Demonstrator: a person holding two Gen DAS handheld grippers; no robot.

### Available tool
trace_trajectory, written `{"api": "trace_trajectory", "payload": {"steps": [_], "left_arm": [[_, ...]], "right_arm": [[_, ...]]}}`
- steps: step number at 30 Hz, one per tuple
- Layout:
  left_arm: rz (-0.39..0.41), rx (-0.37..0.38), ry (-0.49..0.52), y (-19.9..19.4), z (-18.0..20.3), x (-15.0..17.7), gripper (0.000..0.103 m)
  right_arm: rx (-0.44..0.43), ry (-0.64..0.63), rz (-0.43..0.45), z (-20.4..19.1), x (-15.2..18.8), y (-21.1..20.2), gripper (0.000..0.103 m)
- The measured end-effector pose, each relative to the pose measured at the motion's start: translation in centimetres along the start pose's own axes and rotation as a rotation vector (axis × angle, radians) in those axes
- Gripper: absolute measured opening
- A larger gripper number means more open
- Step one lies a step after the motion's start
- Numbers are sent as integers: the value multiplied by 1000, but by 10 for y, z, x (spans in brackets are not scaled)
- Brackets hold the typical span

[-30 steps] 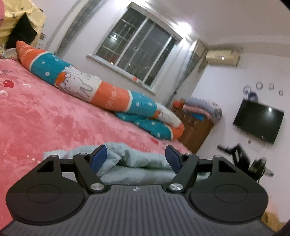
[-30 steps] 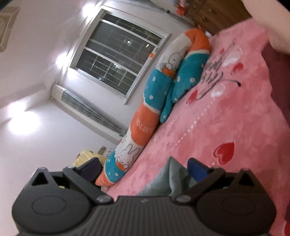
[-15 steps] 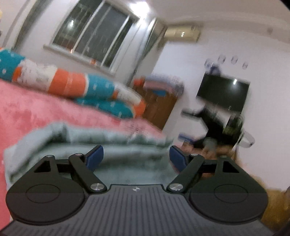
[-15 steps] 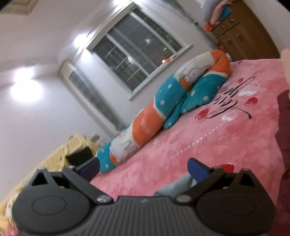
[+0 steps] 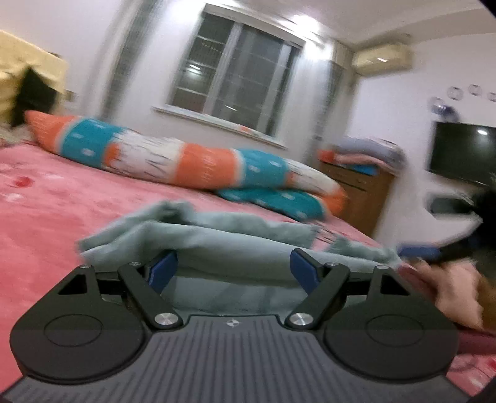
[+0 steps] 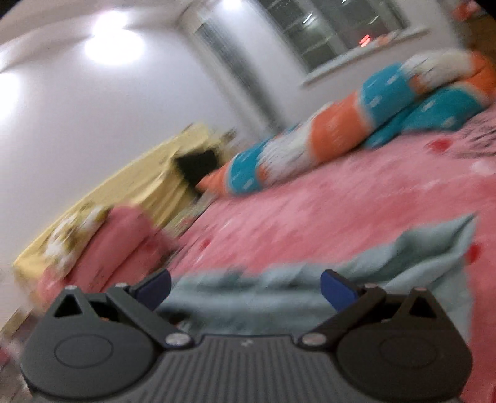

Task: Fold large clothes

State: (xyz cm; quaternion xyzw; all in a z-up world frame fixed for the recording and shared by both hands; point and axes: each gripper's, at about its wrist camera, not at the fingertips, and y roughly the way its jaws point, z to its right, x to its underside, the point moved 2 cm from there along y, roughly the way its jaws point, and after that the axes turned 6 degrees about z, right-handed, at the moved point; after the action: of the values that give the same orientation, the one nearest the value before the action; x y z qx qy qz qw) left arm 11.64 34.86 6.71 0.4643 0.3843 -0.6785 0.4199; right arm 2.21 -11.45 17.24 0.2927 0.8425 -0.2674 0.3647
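**Lighting and image quality**

Illumination is artificial and moderately dim. Ceiling light glare burns out to white in the right wrist view; a second bright patch appears above the dark window in the left wrist view. Both views are motion-blurred, the striped bolster pillow smeared. Fisheye curvature bends the edges, and the corners are vignetted black.
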Motion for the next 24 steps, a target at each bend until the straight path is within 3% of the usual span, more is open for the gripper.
{"api": "trace_trajectory", "payload": {"steps": [3,7,9,11,13,18,21,24], "left_arm": [[21,-85,-20,1,-8,-2,100],[-20,-181,-67,5,-24,-2,100],[-34,-189,-97,8,-29,-3,100],[-33,-176,-110,6,-29,-4,100],[-34,-182,-104,7,-28,-3,100],[-118,-234,-188,13,-42,7,101],[-163,-265,-244,8,-50,8,101],[-195,-265,-295,4,-58,10,101]], "right_arm": [[1,-69,-75,-9,13,16,102],[260,-250,-70,-2,34,38,102],[359,-286,-36,9,42,45,102],[391,-249,-15,26,46,50,102],[483,-234,29,44,47,54,102],[665,-176,106,80,42,51,102],[700,-95,133,94,35,35,102],[654,-19,129,99,25,22,102]]}}
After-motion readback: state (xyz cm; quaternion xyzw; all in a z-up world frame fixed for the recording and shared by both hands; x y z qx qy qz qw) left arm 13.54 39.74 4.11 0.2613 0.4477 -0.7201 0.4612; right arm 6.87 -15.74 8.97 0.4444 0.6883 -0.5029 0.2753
